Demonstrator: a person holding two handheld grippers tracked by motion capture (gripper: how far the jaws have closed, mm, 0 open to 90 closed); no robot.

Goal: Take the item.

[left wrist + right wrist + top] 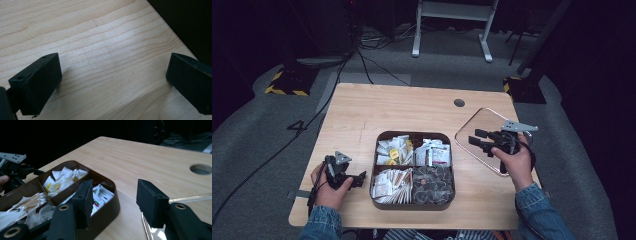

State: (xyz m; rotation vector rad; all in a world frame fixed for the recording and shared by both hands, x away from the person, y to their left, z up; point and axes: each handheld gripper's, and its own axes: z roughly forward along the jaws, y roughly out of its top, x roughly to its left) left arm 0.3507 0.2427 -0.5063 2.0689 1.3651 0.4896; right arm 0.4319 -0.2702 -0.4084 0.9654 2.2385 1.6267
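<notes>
A dark brown four-part tray (413, 134) sits at the table's near middle, with paper packets (434, 152) and sachets in its compartments. My left gripper (360, 179) rests on the table just left of the tray, pointing at it. In the left gripper view my left gripper (113, 82) has its jaws wide apart over bare wood. My right gripper (478, 138) hangs over a clear plate (484, 122) right of the tray, aimed left. In the right gripper view my right gripper (115, 200) is open with nothing between its jaws, and the tray (110, 203) and white packets (65, 177) lie just beyond.
The wooden table (377, 107) has a round cable hole (459, 103) near its far right. The clear plate's edge (186, 198) gleams in the right gripper view. Cables and stand legs lie on the grey floor beyond the table.
</notes>
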